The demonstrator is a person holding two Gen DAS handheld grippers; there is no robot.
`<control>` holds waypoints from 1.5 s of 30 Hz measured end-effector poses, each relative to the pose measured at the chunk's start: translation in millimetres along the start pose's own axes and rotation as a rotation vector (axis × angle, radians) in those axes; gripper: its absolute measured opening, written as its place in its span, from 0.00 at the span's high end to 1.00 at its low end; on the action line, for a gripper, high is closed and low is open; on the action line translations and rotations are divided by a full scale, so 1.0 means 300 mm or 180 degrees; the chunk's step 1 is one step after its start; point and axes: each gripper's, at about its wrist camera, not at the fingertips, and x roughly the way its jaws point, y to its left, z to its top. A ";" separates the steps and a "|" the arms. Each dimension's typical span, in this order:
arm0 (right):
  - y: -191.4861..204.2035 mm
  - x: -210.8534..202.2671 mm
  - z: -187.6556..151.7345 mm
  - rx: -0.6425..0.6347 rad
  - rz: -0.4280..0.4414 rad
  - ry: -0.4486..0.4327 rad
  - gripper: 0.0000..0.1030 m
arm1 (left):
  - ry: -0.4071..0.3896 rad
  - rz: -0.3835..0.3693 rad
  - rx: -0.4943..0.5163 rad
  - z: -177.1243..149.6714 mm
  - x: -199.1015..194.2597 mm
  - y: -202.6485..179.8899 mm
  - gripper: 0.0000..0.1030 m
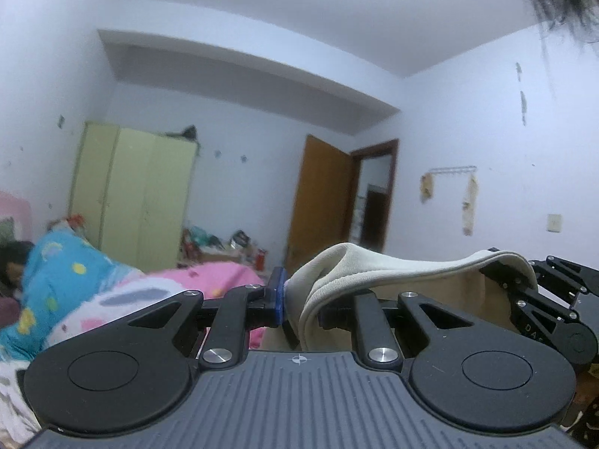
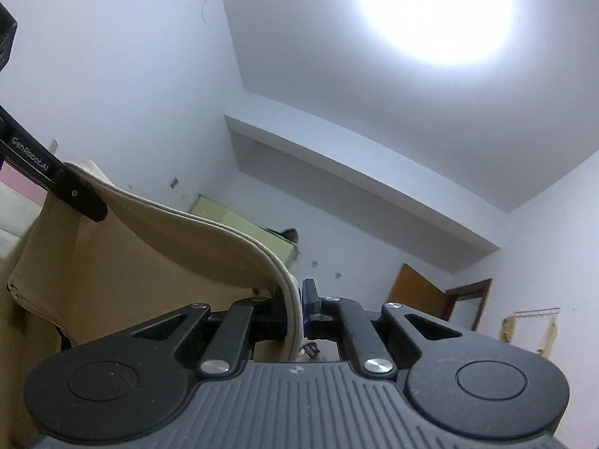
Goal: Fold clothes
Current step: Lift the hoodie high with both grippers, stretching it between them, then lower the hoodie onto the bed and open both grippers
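Left wrist view has the left gripper pinching one end of the beige garment's hem and the right gripper the other, cloth aloft off the bed; thin bites could slip under a tug.

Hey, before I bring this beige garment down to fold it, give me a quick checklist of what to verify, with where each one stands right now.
1. Left gripper clamped on the beige garment: ok, cloth is pinched between its fingers.
2. Right gripper clamped on the same garment: ok, the hem runs between its fingers.
3. Top edge taut between the two grippers: not ok, it sags in a curve.
4. Garment hanging free of snags: cannot tell, the lower part is out of view.
5. Landing surface ready: cannot tell, both cameras point upward; only the bed with a blue quilt shows.
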 end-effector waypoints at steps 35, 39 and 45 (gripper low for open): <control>0.978 1.438 -1.829 0.1040 0.0844 0.4026 0.68 | 0.2999 0.0296 -0.0735 -1.369 1.461 0.988 0.58; 0.943 1.397 -1.874 0.1332 0.0700 0.4013 0.50 | 0.2944 0.0332 -0.1106 -1.448 1.403 1.061 0.54; 0.839 1.325 -1.849 0.1714 0.0422 0.3656 0.35 | 0.2419 0.0233 -0.2043 -1.391 1.305 1.188 0.43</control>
